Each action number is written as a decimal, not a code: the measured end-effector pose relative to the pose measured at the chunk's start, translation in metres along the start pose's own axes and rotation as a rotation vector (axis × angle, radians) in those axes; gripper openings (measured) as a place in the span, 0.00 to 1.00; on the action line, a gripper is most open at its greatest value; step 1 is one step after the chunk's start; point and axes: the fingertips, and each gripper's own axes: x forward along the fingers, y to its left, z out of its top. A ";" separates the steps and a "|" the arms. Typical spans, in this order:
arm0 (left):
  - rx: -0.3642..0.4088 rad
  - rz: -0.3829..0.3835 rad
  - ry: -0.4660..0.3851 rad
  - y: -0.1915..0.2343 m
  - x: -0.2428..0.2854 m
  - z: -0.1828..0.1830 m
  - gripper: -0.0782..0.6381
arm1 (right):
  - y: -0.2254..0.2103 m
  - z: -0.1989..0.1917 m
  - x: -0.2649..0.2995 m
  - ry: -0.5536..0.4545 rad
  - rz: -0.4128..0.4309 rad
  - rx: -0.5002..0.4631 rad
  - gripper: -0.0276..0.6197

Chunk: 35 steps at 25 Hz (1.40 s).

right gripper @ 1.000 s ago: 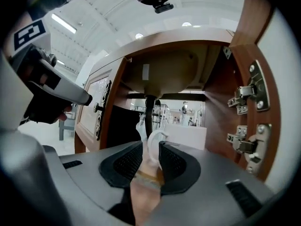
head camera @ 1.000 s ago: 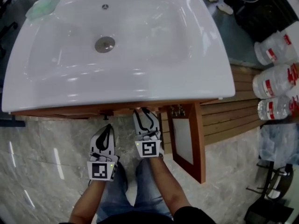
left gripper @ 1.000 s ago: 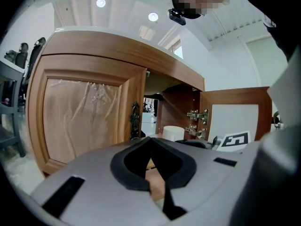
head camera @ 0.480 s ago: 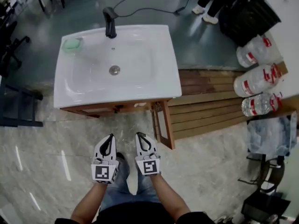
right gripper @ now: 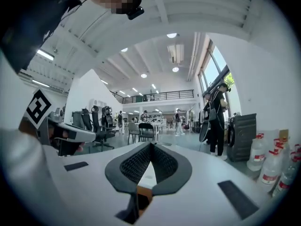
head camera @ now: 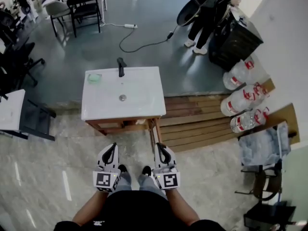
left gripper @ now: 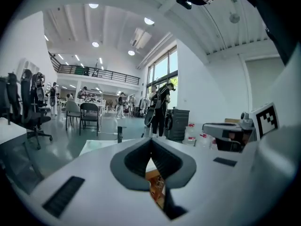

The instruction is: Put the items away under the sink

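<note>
The white sink [head camera: 102, 105] on its wooden cabinet stands on the floor well ahead of me, a black faucet [head camera: 121, 66] at its back. The cabinet door [head camera: 154, 133] hangs open at the right front corner. Both grippers are held close to the person's body, side by side and apart from the cabinet. My left gripper [head camera: 111, 147] is shut with nothing between its tips, and so is my right gripper [head camera: 160, 146]. In the left gripper view the left gripper's [left gripper: 151, 140] jaw tips touch. The right gripper [right gripper: 151, 145] shows the same in its own view. No item to stow is in view.
A green soap dish [head camera: 94, 78] lies on the sink's back left corner. A low wooden platform [head camera: 197, 121] with large water bottles [head camera: 240, 97] runs to the right. A black bin [head camera: 233, 42] and a person [head camera: 207, 8] are behind, chairs [head camera: 82, 8] at far left.
Both grippers have risen and drawn back from the cabinet front; the sink now looks far smaller and farther away. The right gripper no longer reaches under the sink's edge.
</note>
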 end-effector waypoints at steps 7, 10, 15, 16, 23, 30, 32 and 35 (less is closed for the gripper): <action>0.022 0.026 -0.103 -0.007 -0.037 0.068 0.12 | -0.023 0.077 -0.042 -0.099 -0.074 -0.045 0.06; -0.002 0.034 -0.120 -0.007 -0.048 0.078 0.12 | -0.026 0.080 -0.060 -0.096 -0.105 -0.051 0.06; 0.014 0.045 -0.135 0.000 -0.052 0.084 0.12 | -0.024 0.083 -0.067 -0.093 -0.110 -0.061 0.06; 0.018 0.046 -0.139 0.000 -0.051 0.084 0.12 | -0.023 0.087 -0.066 -0.104 -0.107 -0.059 0.06; -0.013 0.082 -0.117 0.007 -0.050 0.075 0.12 | -0.019 0.094 -0.063 -0.148 -0.104 -0.042 0.06; 0.023 0.061 -0.134 0.003 -0.047 0.078 0.12 | -0.024 0.093 -0.064 -0.153 -0.109 -0.046 0.06; 0.006 0.062 -0.125 0.004 -0.046 0.074 0.12 | -0.024 0.092 -0.064 -0.157 -0.117 -0.045 0.06; -0.020 0.069 -0.115 0.007 -0.045 0.072 0.12 | -0.024 0.091 -0.065 -0.156 -0.128 -0.049 0.06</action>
